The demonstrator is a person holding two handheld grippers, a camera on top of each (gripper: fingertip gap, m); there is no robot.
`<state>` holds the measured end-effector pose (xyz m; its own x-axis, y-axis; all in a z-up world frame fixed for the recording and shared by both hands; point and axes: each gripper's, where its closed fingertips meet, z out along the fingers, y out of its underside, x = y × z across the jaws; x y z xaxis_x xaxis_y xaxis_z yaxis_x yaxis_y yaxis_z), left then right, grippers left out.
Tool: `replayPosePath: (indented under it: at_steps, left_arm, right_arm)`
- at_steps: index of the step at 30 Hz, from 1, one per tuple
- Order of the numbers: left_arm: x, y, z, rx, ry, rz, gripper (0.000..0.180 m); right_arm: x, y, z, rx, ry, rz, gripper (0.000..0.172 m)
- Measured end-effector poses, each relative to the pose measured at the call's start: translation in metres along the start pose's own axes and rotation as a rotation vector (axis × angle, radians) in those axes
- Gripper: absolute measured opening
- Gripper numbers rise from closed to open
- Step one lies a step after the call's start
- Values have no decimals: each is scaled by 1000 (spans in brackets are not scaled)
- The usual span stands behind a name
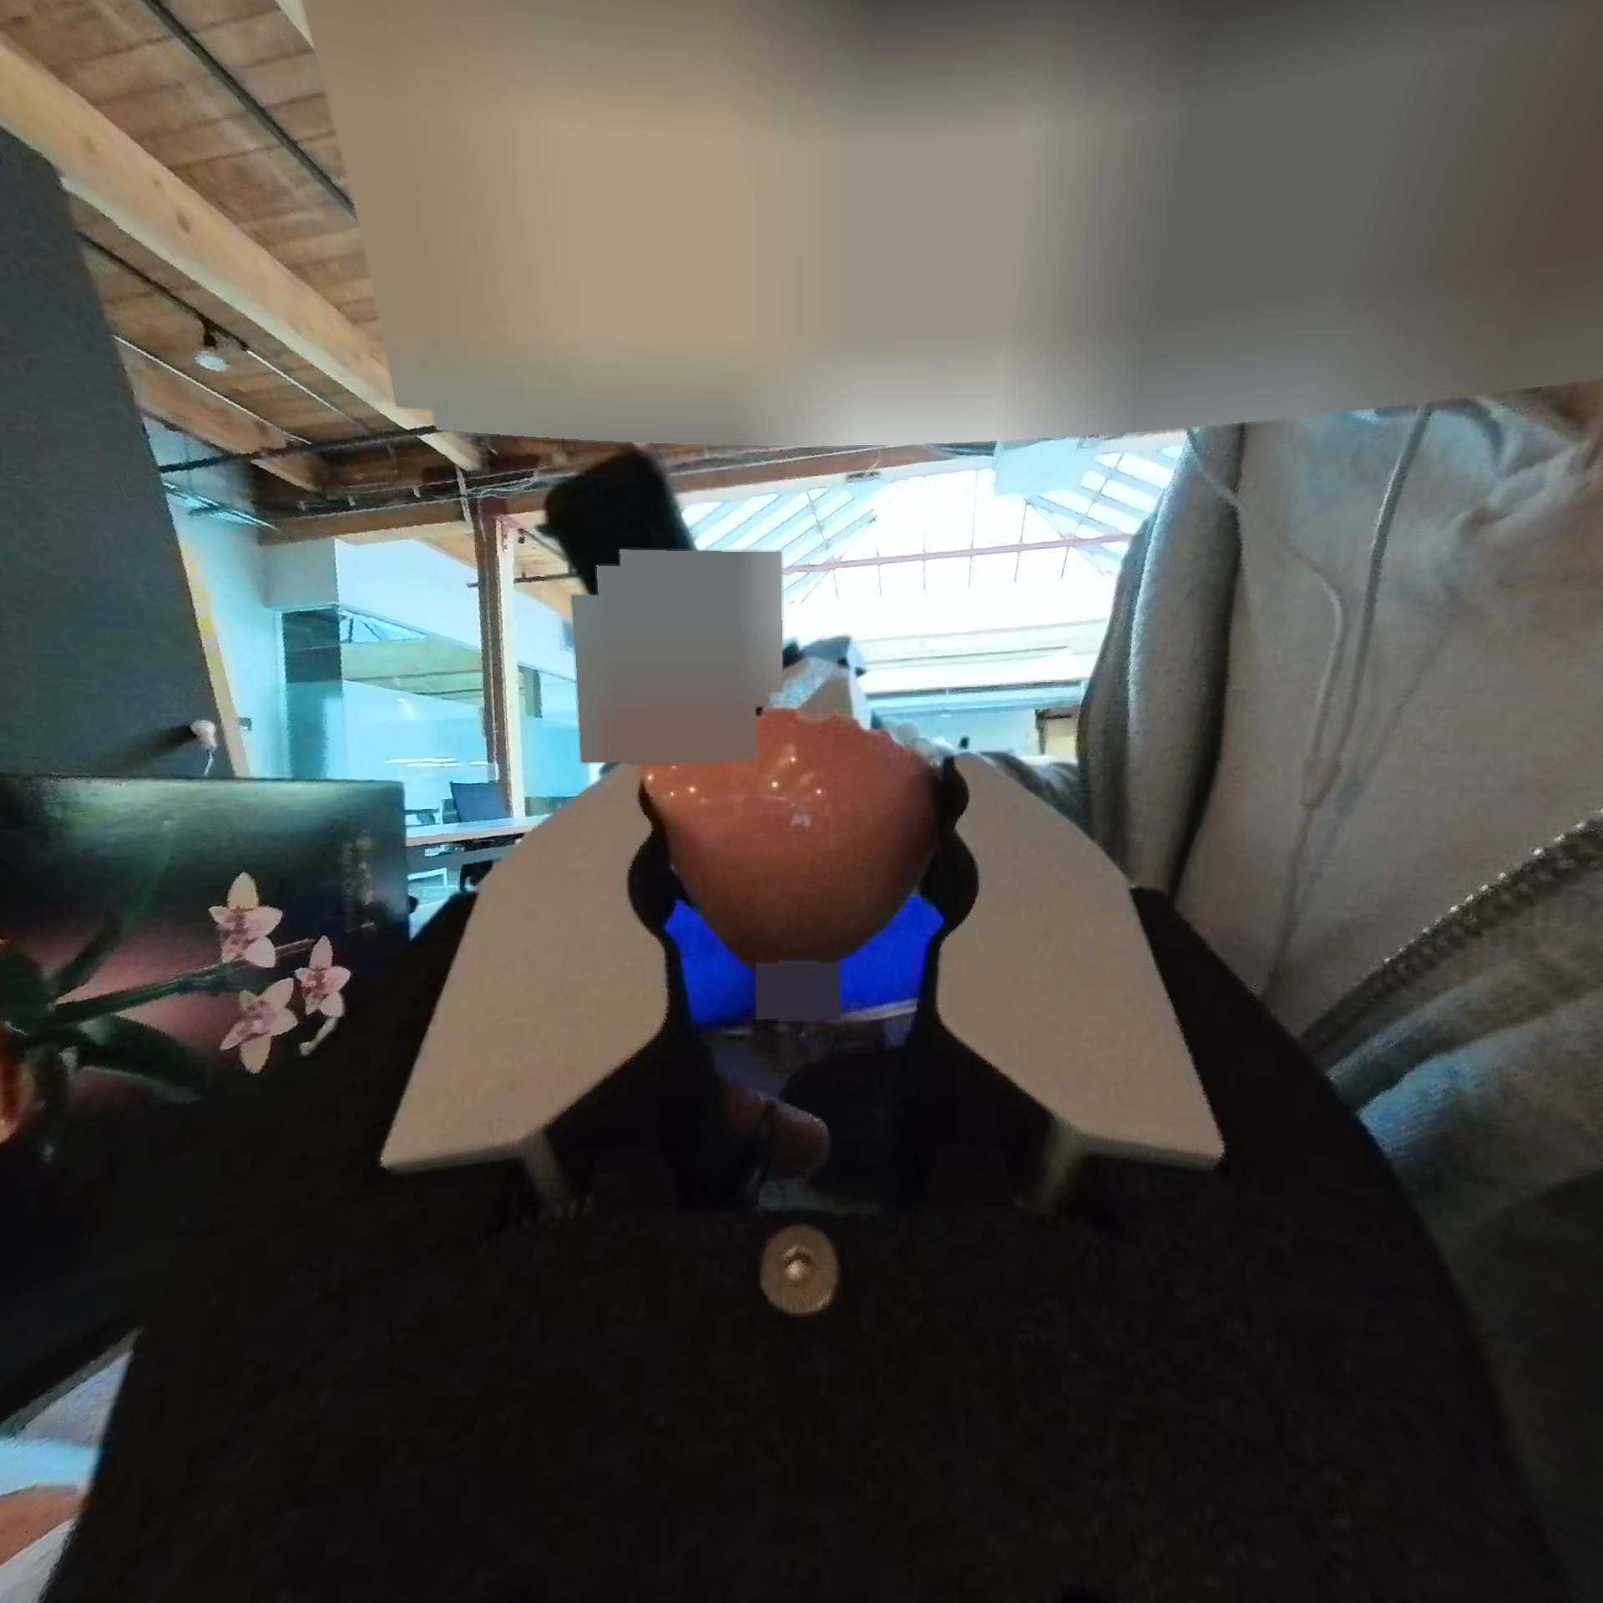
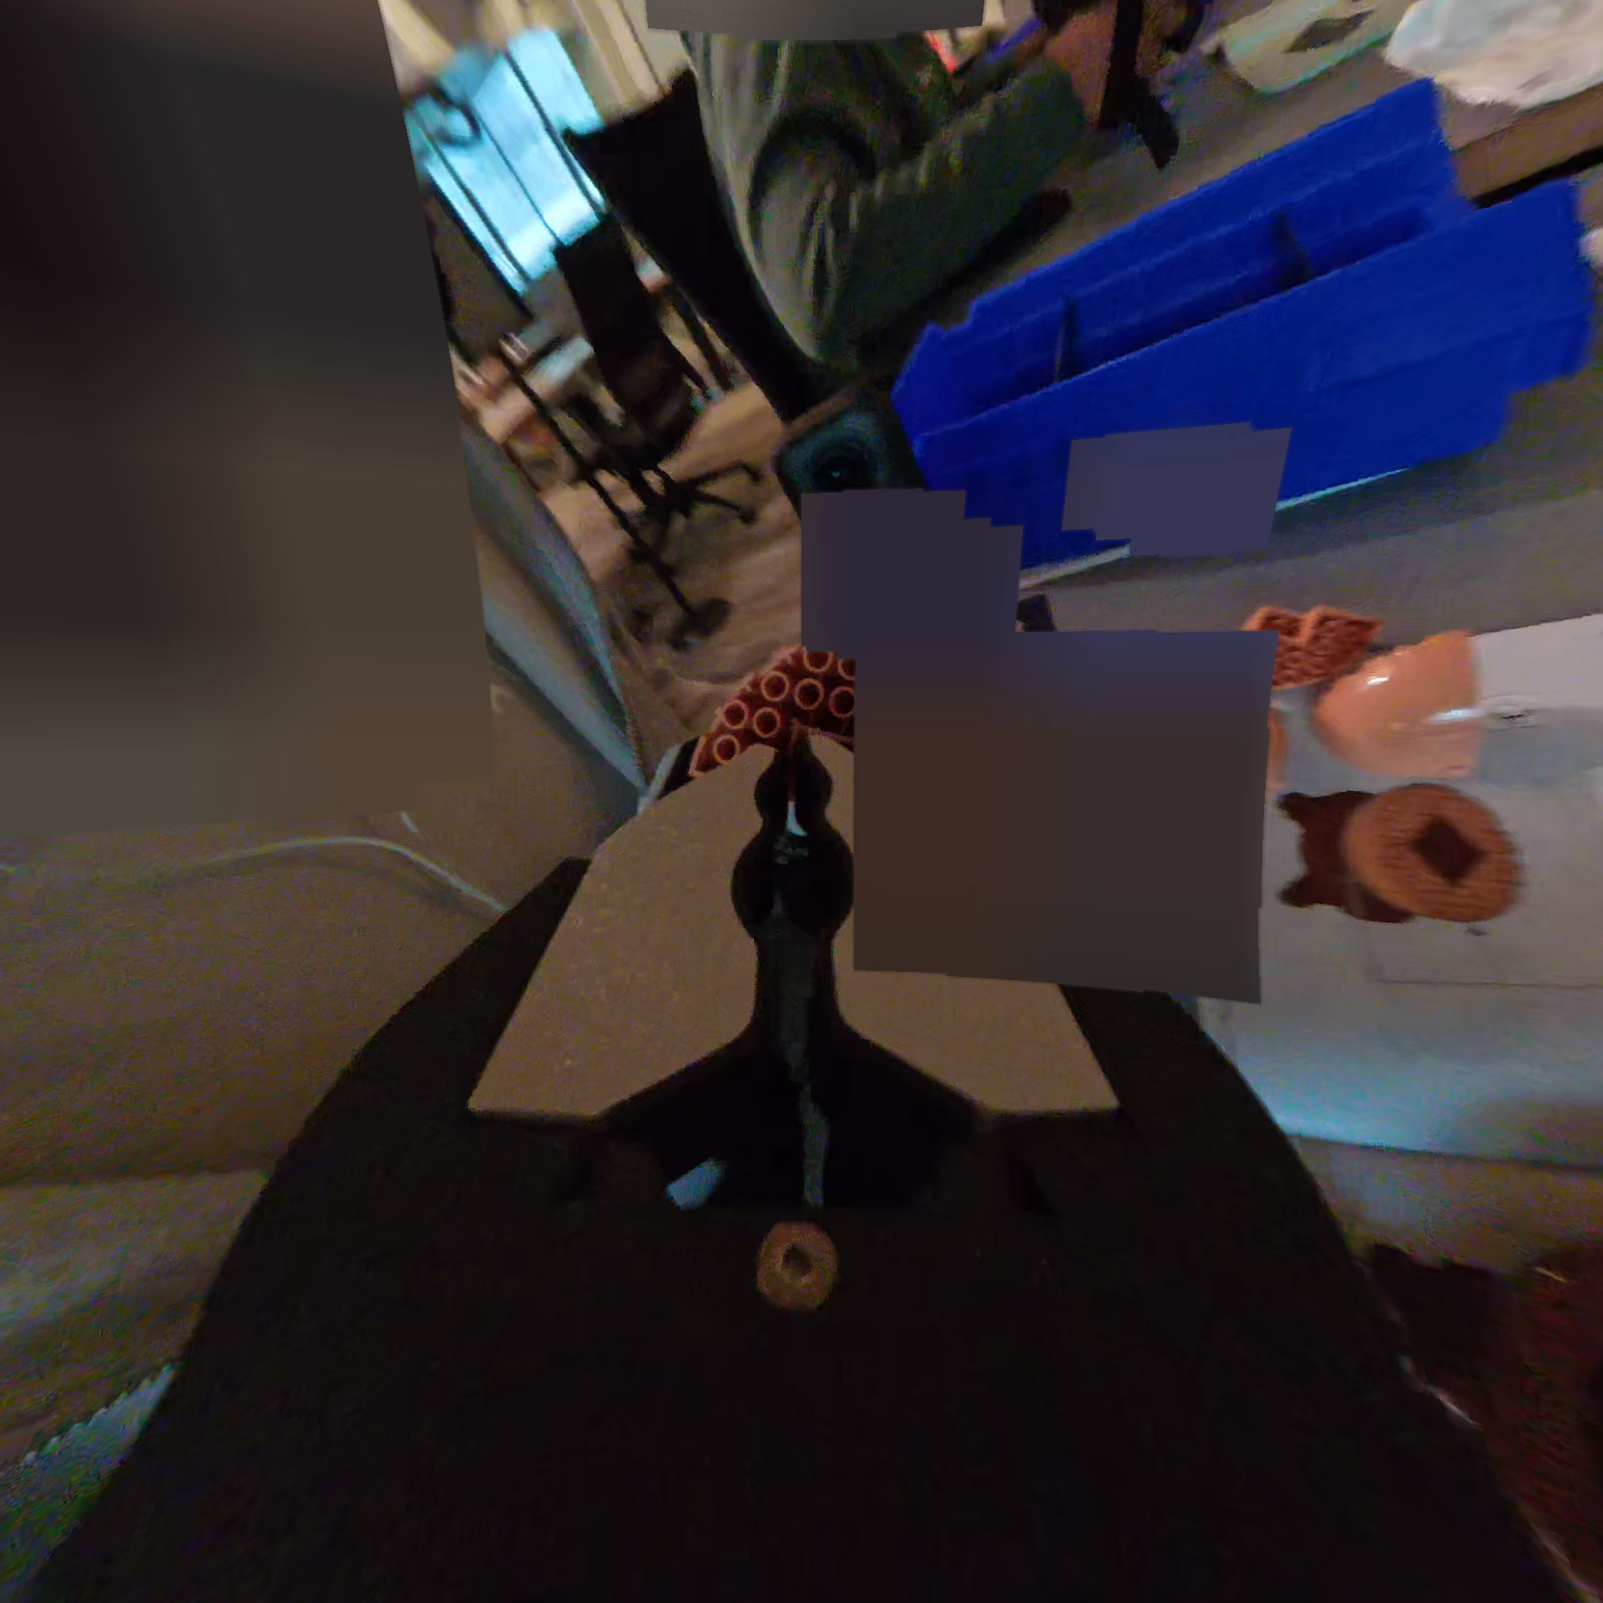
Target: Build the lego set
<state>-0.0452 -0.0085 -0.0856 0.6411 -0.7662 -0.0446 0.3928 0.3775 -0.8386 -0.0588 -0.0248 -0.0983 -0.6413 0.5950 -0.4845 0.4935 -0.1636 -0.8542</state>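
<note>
Left wrist view: gripper [image 1: 791, 833] tilted upward, clamping brown eggshell [image 1: 785, 833].

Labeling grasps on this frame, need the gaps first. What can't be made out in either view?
- Left wrist view: the top left of the brown eggshell in the left hand-held gripper is under a grey patch.
- Right wrist view: the right finger of the right hand-held gripper and most of the red ring-patterned piece it pinches are under a patch.
- Right wrist view: the blue bins are blurred.
</note>
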Motion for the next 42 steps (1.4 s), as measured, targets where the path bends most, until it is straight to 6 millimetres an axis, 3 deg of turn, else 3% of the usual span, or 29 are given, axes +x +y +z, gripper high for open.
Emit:
replayPosePath:
  at_steps: [4, 6, 8, 10, 12, 15, 19, 21, 23, 25, 27, 31, 38, 42]
  left_arm:
    - [-1, -5, -2, 41, 12, -67, 59]
    - [-10, -7, -6, 40, -36, -51, 59]
    - [-22, -9, -12, 37, -103, -53, 59]
    - [-29, -9, -16, 36, -149, -55, 59]
    - [-31, -8, -15, 44, -153, -61, 58]
    - [-34, -2, -11, 5, -182, 26, 59]
    - [-27, 15, -3, -126, -183, 207, 59]
    - [-23, 22, -1, -179, -176, 277, 59]
    - [-23, 28, -2, -240, -188, 359, 58]
    - [-24, 32, -2, -282, -200, 415, 59]
    - [-24, 30, -2, -284, -207, 438, 58]
    - [-25, 41, -5, -369, -214, 461, 60]
    - [-34, 52, -9, -501, -280, 503, 73]
    - [-57, 43, -23, -590, -491, 716, 84]
  right_arm:
    - [2, -5, 2, 141, -131, 77, 0]
    - [9, -11, -8, 213, -123, 73, 2]
    - [22, -11, -30, 251, -3, 16, 6]
    - [33, 3, -50, 233, 169, -54, 10]
    - [36, 21, -58, 216, 273, -37, 28]
    - [29, 27, -42, 314, 240, 133, 51]
    - [19, 1, -26, 590, -43, 444, 55]
    - [19, 7, -13, 543, -101, 505, 54]
    - [21, 20, 3, 420, -48, 479, 59]
    - [21, 19, 6, 400, -12, 446, 59]
    - [28, 20, 2, 389, 72, 384, 40]
    - [35, 30, -2, 288, 239, 253, 31]
    - [49, 32, -10, 223, 495, 83, 26]
    - [67, 33, -31, 248, 682, 91, 26]
